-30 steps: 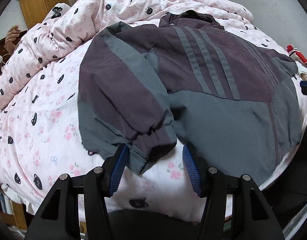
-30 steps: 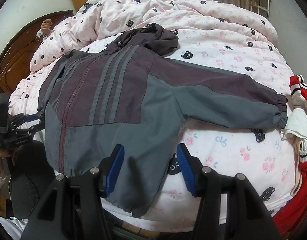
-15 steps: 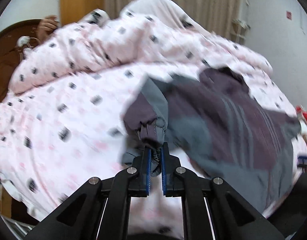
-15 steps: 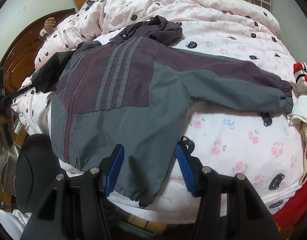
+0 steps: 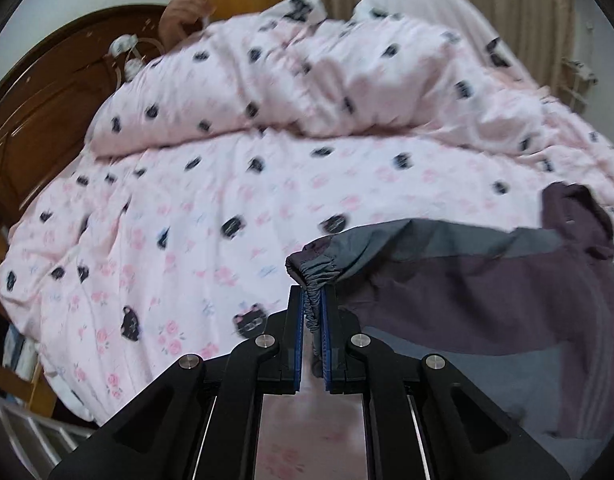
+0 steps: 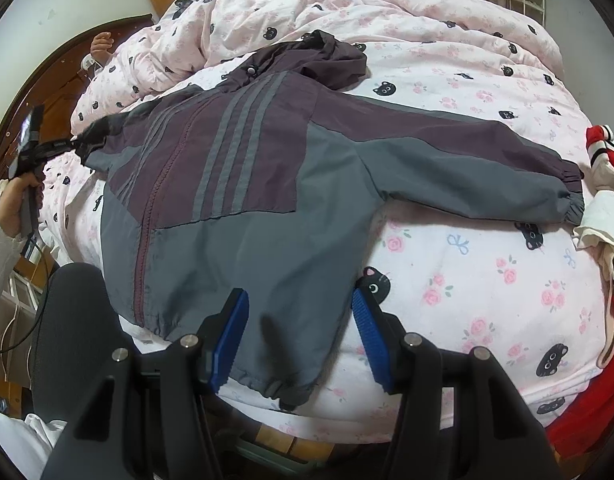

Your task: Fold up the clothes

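Note:
A grey and dark purple jacket point(image 6: 243, 184) with three grey stripes lies front up on the pink bed, hood toward the far side. My left gripper point(image 5: 311, 308) is shut on the elastic cuff point(image 5: 313, 274) of its left sleeve, which is stretched out to the left above the quilt. From the right wrist view the same left gripper point(image 6: 69, 145) holds that sleeve end at the far left. My right gripper point(image 6: 299, 312) stands open over the jacket's bottom hem point(image 6: 267, 384), nothing between its blue pads. The other sleeve point(image 6: 467, 176) lies spread to the right.
A pink quilt point(image 5: 267, 92) with black cat prints is bunched along the bed's far side. Red and white clothes point(image 6: 603, 184) lie at the right edge. A dark wooden headboard point(image 5: 39, 112) stands on the left, and a black chair back point(image 6: 71, 328) is near the bed's front.
My left gripper closed on the left sleeve cuff and pulled the sleeve out leftward, away from the jacket body. The right gripper stayed open near the hem.

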Tool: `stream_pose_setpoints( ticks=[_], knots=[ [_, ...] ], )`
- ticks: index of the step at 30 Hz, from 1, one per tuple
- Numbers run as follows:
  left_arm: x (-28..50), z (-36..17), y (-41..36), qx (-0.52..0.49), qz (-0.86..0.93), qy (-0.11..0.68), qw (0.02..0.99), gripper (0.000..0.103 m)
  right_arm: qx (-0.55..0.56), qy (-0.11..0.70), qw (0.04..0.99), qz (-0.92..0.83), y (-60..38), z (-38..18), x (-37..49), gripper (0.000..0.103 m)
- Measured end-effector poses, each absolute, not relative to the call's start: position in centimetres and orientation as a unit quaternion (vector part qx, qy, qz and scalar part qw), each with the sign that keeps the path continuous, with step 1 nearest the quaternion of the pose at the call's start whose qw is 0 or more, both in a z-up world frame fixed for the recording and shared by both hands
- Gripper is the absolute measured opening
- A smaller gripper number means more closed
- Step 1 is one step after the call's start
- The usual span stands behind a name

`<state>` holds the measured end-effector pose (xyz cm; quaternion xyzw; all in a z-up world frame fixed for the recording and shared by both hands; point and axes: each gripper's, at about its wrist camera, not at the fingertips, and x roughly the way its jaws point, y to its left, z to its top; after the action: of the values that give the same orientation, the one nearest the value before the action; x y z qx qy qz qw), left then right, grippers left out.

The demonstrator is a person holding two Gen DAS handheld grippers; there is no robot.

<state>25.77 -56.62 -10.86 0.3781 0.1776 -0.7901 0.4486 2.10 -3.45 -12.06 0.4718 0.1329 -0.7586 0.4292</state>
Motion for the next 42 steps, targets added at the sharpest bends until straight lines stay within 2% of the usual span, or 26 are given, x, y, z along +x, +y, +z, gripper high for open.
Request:
stream_pose_setpoints(
  ticks=[9, 13, 15, 16, 17, 20, 23, 31, 36, 42],
  knots=[
    [30.1, -13.5, -56.1, 0.413, -0.74, 0.236, 0.475, 0.007, 0.477, 0.132, 0.424, -0.758, -3.1, -12.5, 1.3, 0.056],
    [30.9, -14.3, -56.2, 0.413, -0.74, 0.237, 0.475, 0.011, 0.477, 0.135, 0.431, -0.754, -3.6, -12.7, 1.3, 0.056],
    [31.3, -14.3, -56.1, 0.408, -0.736, 0.231, 0.488, 0.016, 0.469, 0.145, 0.441, -0.751, -3.9, -12.4, 1.9, 0.056],
    [31.6, -14.0, -55.7, 0.398, -0.737, 0.231, 0.495, 0.024, 0.462, 0.154, 0.447, -0.75, -4.0, -12.2, 2.4, 0.056],
    [32.0, -13.6, -55.2, 0.388, -0.739, 0.228, 0.501, 0.032, 0.454, 0.163, 0.454, -0.749, -4.2, -12.0, 2.9, 0.058],
    [32.3, -12.5, -53.1, 0.363, -0.763, 0.221, 0.487, 0.04, 0.426, 0.193, 0.478, -0.743, -4.6, -11.3, 5.0, 0.075],
    [31.8, -11.3, -49.4, 0.341, -0.805, 0.208, 0.438, 0.052, 0.411, 0.227, 0.504, -0.725, -5.0, -11.4, 7.6, 0.076],
    [29.5, -9.3, -37.8, 0.318, -0.886, 0.124, 0.313, 0.054, 0.387, 0.318, 0.488, -0.714, -5.5, -15.3, 12.8, 0.076],
    [28.0, -10.0, -33.3, 0.318, -0.906, 0.104, 0.258, 0.055, 0.373, 0.332, 0.465, -0.731, -5.9, -17.8, 13.3, 0.076],
    [27.5, -12.0, -29.9, 0.335, -0.914, 0.101, 0.205, 0.055, 0.364, 0.314, 0.437, -0.76, -6.6, -18.0, 12.4, 0.076]
  ],
)
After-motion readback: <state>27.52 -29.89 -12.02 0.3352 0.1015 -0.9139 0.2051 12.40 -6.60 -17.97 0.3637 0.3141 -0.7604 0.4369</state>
